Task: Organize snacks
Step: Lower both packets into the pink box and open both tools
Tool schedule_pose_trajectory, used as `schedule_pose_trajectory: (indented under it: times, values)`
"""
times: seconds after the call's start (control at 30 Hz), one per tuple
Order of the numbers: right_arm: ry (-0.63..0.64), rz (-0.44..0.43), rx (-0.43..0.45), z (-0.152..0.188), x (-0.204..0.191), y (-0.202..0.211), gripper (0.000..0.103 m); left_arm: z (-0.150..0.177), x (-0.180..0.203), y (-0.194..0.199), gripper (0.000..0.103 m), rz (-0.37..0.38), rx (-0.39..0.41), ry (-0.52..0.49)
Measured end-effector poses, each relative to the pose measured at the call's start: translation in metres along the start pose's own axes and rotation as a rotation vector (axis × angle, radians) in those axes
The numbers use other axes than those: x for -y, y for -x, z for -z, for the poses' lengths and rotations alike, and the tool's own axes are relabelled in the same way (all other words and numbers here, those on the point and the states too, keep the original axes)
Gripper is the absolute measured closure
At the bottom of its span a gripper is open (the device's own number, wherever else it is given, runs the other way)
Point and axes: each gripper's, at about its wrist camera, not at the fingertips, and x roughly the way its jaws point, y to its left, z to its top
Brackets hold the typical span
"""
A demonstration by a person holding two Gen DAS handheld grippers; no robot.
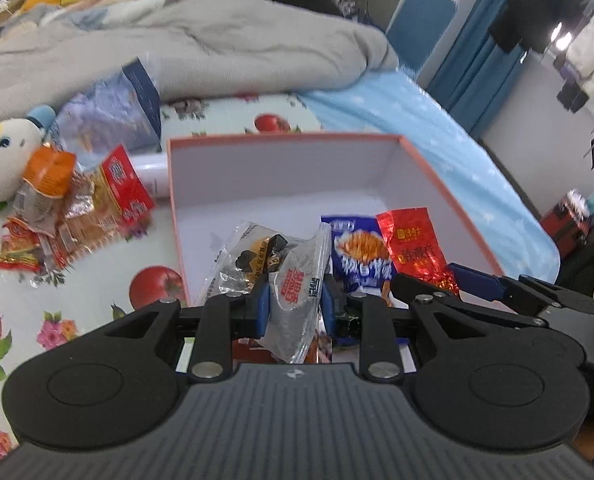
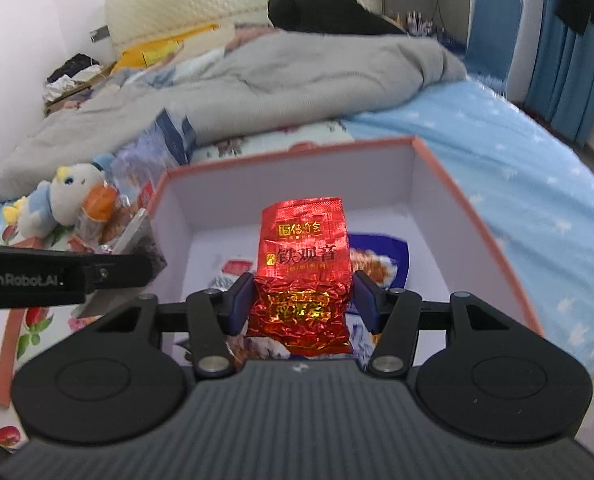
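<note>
Gleaming red foil packet point(image 2: 303, 276), crinkled, gold lettering, above box point(image 2: 477, 216).

The box point(image 1: 289, 142) stood open-topped on the bed, so entry from above was free. Its far half showed bare floor; the near half was taken up by a blue packet point(image 1: 361, 256) and a clear packet point(image 1: 249, 256). The left hand-held gripper point(image 1: 293, 304) and the right hand-held gripper point(image 2: 301, 300) crowded the near rim side by side. Left of the box, a snack pile point(image 1: 77, 216), a plush toy point(image 1: 5, 160) and a white cylinder point(image 1: 153, 172) touching the wall blocked that side. Behind, the grey blanket point(image 1: 177, 40) rose. The blue sheet point(image 1: 457, 140) on the right lay free.
</note>
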Motion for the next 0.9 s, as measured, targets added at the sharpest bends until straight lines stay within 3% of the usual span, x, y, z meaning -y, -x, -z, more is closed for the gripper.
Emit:
schedule_pose_trajectory:
  times: [0.3,0.37,0.47,0.9]
  values:
    - [-0.039,0.013,-0.04,0.006,0.014,-0.013,0.045,-0.007,0.0,-0.015,0.072,-0.019,-0.043,0.005]
    - [-0.051,0.012,-0.042,0.005,0.017,-0.013,0.042,-0.01,-0.001,-0.014,0.062,-0.04,-0.042,0.022]
    - [-0.061,0.009,-0.033,0.004,0.019,-0.01,0.037,-0.014,0.0,-0.003,0.052,-0.034,-0.005,0.007]
    - [-0.064,-0.026,0.14,-0.02,0.0,0.057,0.037,-0.023,0.019,0.082,0.052,-0.04,0.195,-0.091]
